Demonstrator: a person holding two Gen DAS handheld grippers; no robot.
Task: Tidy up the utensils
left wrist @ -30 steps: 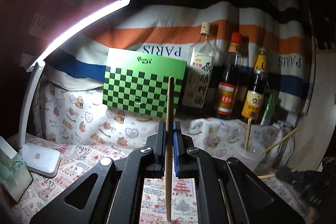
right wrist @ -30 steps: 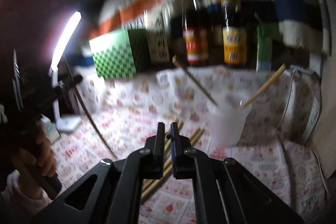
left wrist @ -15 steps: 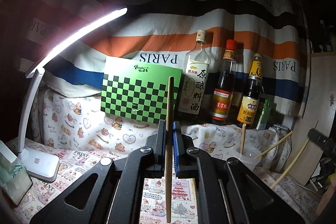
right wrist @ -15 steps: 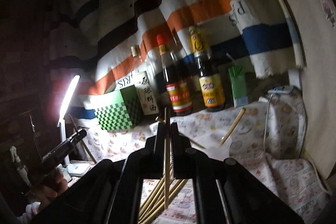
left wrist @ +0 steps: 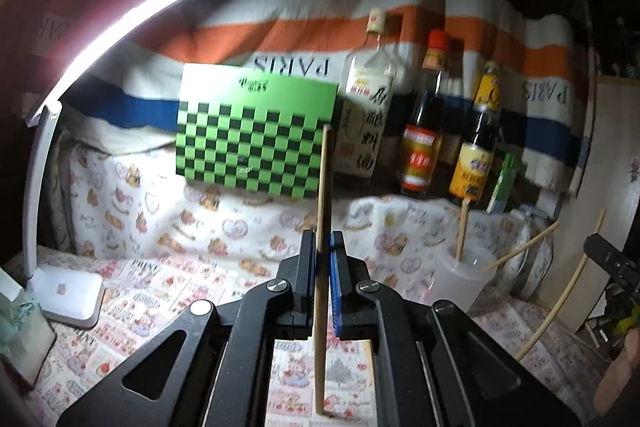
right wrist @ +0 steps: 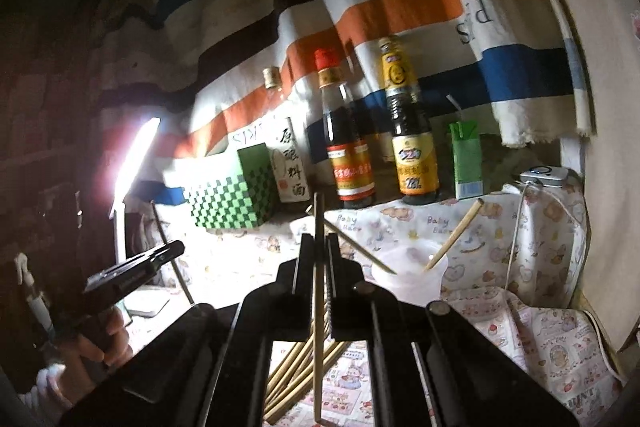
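Observation:
My left gripper (left wrist: 323, 247) is shut on a wooden chopstick (left wrist: 323, 195) that stands upright between its jaws. My right gripper (right wrist: 319, 247) is shut on another upright chopstick (right wrist: 319, 291). A translucent plastic cup (right wrist: 408, 273) holds two chopsticks leaning apart; it also shows in the left wrist view (left wrist: 460, 275) at lower right. Several loose chopsticks (right wrist: 298, 367) lie on the cloth beneath my right gripper. The left gripper shows in the right wrist view (right wrist: 132, 269), held in a hand. The right gripper's tip shows at the left wrist view's right edge (left wrist: 608, 259).
A green checkered box (left wrist: 256, 135), three sauce bottles (left wrist: 420, 131) and a small green carton (right wrist: 466, 159) stand along the back against a striped towel. A lit white desk lamp (left wrist: 60, 283) stands at the left. A printed cloth (left wrist: 160, 267) covers the table.
The right gripper went from shut and empty above the loose chopsticks to holding one upright, then rose. The left gripper keeps its chopstick and has shifted slightly closer to the back.

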